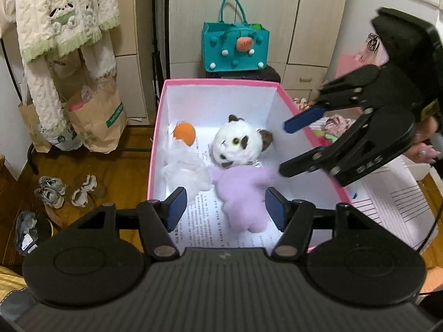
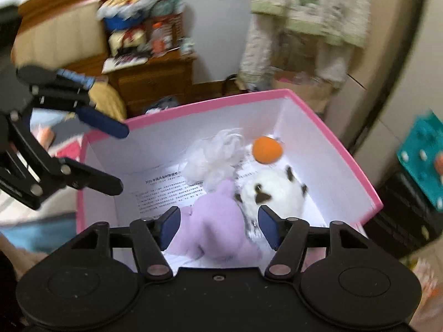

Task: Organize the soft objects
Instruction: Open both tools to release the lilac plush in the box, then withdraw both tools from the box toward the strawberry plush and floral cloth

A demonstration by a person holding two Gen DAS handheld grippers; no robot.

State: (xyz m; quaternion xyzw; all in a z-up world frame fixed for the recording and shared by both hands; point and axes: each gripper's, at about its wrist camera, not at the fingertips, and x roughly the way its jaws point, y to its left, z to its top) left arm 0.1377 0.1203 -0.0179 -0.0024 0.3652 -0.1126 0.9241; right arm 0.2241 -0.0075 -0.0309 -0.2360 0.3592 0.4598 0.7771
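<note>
Left hand-held gripper [image 1: 225,207] and right hand-held gripper [image 2: 218,228] both angle downward, jaws apart and empty, pads pressing on nothing, tips facing each other

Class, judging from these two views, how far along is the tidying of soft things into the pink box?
Done: plush toy, orange ball and white mesh lie in the pink box. In hand: nothing; left gripper and right gripper are open. Left: unclear, perhaps fabric beside the box.
</note>
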